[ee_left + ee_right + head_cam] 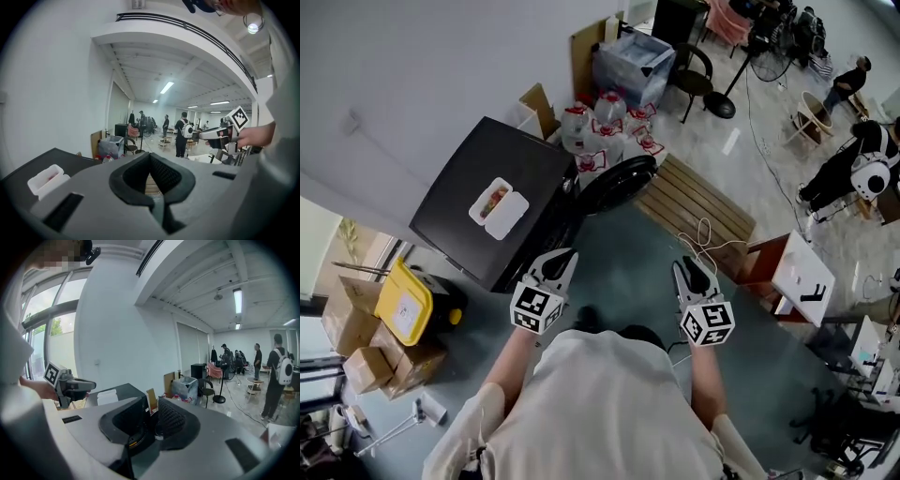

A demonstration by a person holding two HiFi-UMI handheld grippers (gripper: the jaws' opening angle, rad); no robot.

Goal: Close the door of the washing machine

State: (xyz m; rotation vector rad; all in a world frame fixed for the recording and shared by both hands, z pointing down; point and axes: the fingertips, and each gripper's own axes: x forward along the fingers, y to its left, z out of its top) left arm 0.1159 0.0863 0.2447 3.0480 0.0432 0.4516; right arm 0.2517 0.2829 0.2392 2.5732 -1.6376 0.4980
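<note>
Wears a white shirt (609,412) nearest the lens; holds left claw (563,257) and right claw (690,269) out ahead, each narrowly parted and empty, likely for pushing; faces the black washing machine (525,159), round door (614,183) swung open toward the pallet (694,206)

Head camera: above my shoulders, looking steeply down on the washing machine (497,202) at near left. Gripper cameras: low, facing nearly level toward the far end. All three share the machine's dark top.
</note>
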